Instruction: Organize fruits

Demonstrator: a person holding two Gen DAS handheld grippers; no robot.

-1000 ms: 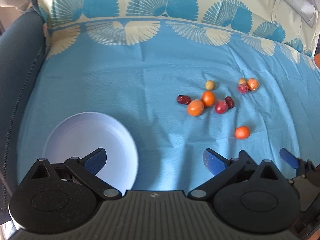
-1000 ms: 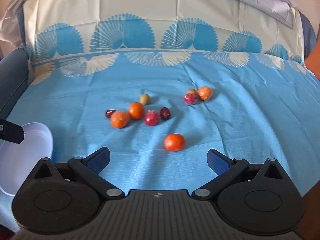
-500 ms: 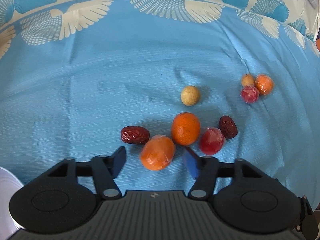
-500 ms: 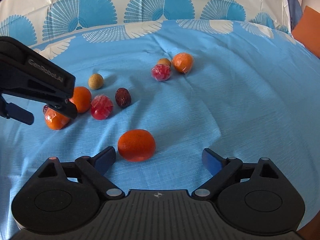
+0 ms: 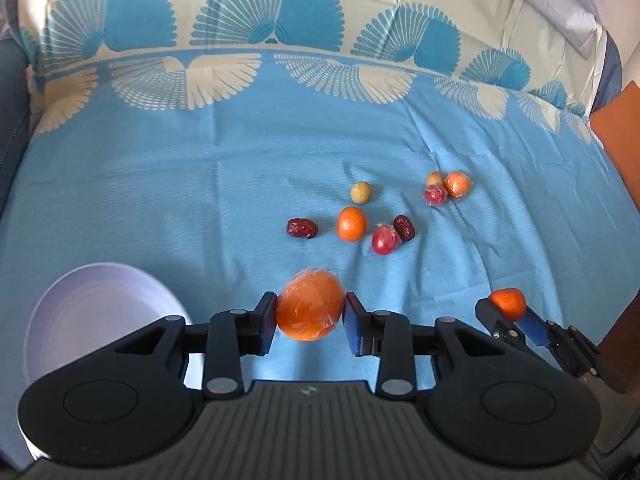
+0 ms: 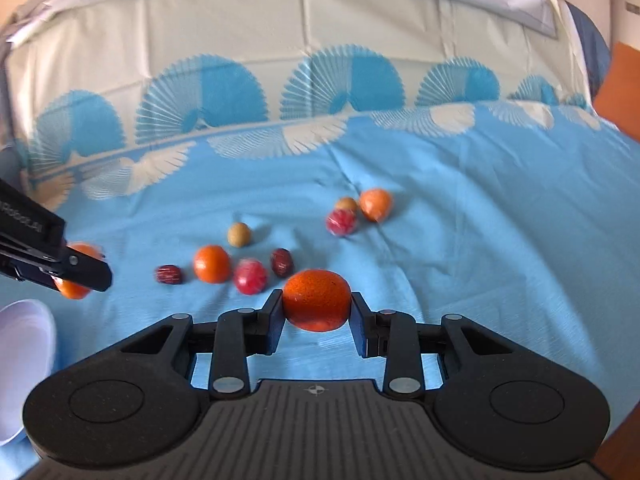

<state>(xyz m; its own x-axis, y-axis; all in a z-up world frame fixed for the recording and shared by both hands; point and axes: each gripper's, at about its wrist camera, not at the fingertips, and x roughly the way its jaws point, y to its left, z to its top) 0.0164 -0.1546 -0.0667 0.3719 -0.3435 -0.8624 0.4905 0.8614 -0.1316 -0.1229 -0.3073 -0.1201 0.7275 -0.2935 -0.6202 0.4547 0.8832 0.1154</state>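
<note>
Both grippers, left (image 5: 309, 315) & right (image 6: 317, 307), are now clamping & lifting round orange fruits (image 5: 310, 304) (image 6: 317, 300); I'm heading for white bowl (image 5: 56, 320) next.

I see a surface under a blue cloth (image 5: 160, 184) with a cream fan-patterned border at the far edge. A white bowl (image 5: 92, 312) sits on it near left. Toward the middle lie a date (image 5: 302, 228), an orange (image 5: 351, 223), a wrapped red fruit (image 5: 385, 239) touching a second date (image 5: 404, 228), and a tan ball (image 5: 360, 192) behind. Farther right, three small fruits (image 5: 446, 188) cluster together, touching.
</note>
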